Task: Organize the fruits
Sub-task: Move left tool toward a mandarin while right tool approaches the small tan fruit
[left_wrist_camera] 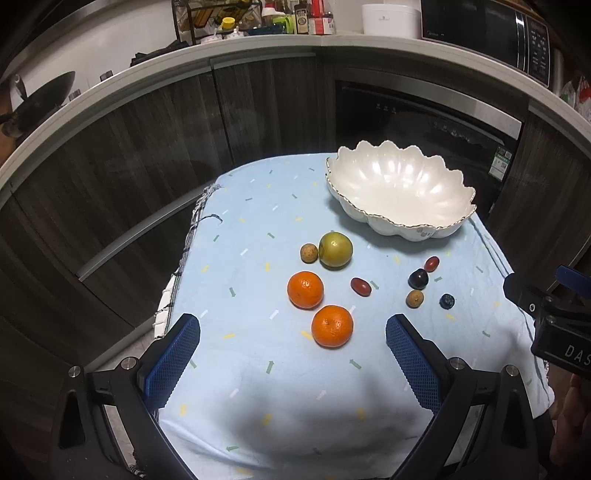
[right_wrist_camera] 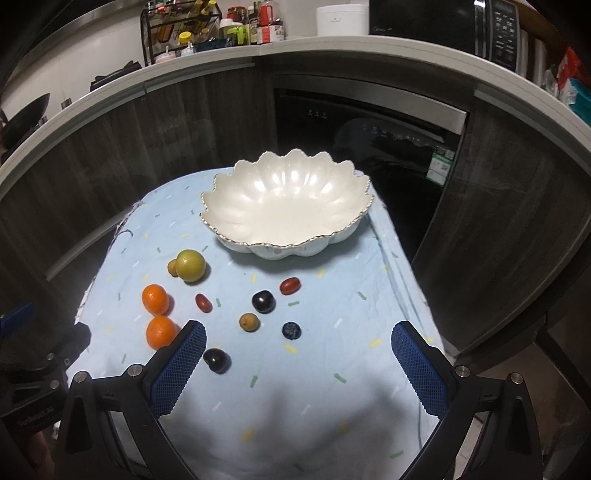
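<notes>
A white scalloped bowl point(left_wrist_camera: 400, 192) point(right_wrist_camera: 286, 201) stands empty at the far side of the light blue cloth point(left_wrist_camera: 266, 387) point(right_wrist_camera: 306, 387). In front of it lie two oranges point(left_wrist_camera: 332, 326) point(left_wrist_camera: 305, 290), a green-yellow round fruit point(left_wrist_camera: 335, 249) with a small brown one point(left_wrist_camera: 309, 253) beside it, red cherry tomatoes point(left_wrist_camera: 360, 286) point(right_wrist_camera: 290, 285), dark plums point(right_wrist_camera: 263, 301) point(right_wrist_camera: 215, 360), a brown longan point(right_wrist_camera: 249, 322) and a blueberry point(right_wrist_camera: 291, 329). My left gripper point(left_wrist_camera: 293, 354) hangs open just short of the near orange. My right gripper point(right_wrist_camera: 299, 362) is open and holds nothing.
The cloth covers a small table with drop-offs on every side. Dark cabinets and a built-in appliance point(left_wrist_camera: 424, 122) stand behind. A counter point(right_wrist_camera: 295, 44) above holds bottles, a rack and a microwave point(left_wrist_camera: 487, 33). The right gripper's body point(left_wrist_camera: 554, 321) shows at the left view's right edge.
</notes>
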Demonstrator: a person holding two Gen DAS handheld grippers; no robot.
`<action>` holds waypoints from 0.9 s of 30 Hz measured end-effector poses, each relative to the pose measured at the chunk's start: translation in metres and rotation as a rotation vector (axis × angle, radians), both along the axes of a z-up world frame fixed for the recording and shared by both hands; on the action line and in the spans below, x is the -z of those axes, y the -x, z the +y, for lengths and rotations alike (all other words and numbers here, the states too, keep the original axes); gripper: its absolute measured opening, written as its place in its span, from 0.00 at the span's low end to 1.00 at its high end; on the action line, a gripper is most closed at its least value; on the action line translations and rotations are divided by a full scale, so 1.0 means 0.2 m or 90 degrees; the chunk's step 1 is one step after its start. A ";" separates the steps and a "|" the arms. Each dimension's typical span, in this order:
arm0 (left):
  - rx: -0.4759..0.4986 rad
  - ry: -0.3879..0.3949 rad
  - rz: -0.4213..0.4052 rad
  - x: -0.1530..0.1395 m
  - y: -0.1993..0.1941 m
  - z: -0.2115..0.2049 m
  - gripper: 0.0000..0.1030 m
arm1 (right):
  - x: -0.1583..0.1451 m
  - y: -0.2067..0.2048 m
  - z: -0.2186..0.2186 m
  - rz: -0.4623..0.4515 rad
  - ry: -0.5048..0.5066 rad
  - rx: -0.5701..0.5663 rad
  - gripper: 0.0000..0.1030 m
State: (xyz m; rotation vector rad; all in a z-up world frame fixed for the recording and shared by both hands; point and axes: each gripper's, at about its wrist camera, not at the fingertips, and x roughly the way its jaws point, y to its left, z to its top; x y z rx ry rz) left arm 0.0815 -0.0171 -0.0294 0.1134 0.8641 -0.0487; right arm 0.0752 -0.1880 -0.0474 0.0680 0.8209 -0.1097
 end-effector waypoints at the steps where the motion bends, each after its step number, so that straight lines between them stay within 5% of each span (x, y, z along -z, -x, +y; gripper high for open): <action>1: 0.002 -0.002 0.004 0.01 -0.01 0.00 1.00 | 0.01 -0.01 0.00 0.004 -0.001 -0.004 0.99; 12: 0.028 0.004 0.047 0.10 -0.10 -0.05 0.99 | 0.08 -0.10 0.01 0.027 -0.010 -0.021 0.98; 22: 0.054 -0.007 0.069 0.20 -0.16 -0.08 0.90 | 0.15 -0.18 0.09 0.034 -0.017 -0.086 0.72; 27: 0.059 -0.008 0.066 0.23 -0.19 -0.08 0.83 | 0.19 -0.22 0.10 0.039 -0.012 -0.097 0.71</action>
